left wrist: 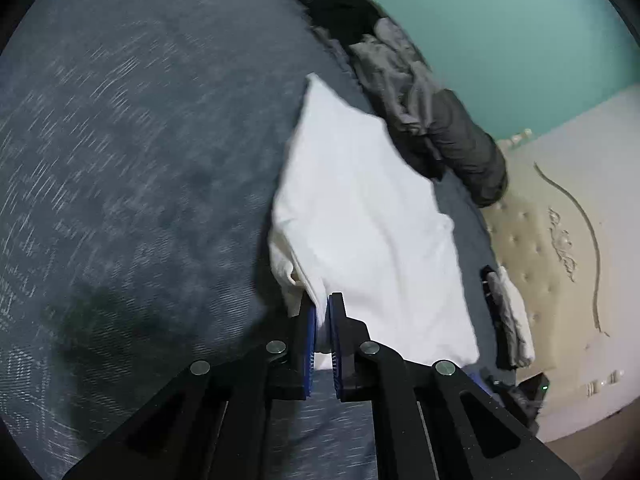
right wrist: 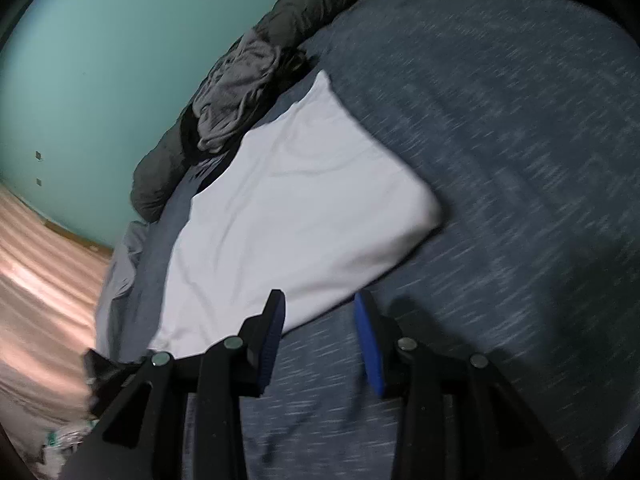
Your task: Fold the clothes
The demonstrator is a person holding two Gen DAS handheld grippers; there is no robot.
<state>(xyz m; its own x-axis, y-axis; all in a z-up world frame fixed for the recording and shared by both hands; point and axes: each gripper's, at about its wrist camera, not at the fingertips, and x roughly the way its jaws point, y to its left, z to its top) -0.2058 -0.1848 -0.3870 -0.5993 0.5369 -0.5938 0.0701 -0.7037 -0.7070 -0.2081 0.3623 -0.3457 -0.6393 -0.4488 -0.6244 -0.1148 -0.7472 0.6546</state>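
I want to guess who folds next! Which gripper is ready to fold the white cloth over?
Left, probably. The left gripper is already shut on the white cloth at its near edge. The right gripper is open, holding nothing, above the blue bedspread.

Both wrist views look closely down on one white garment (left wrist: 360, 208).

Place: home bedroom.
Bed: blue-grey patterned bedspread (left wrist: 120, 200), cream tufted headboard (left wrist: 560, 248) (ornate carving).
Walls: teal paint (right wrist: 100, 60).
Clutter: dark jacket (left wrist: 460, 140), crumpled grey garments (right wrist: 236, 96) along the bed's edge.
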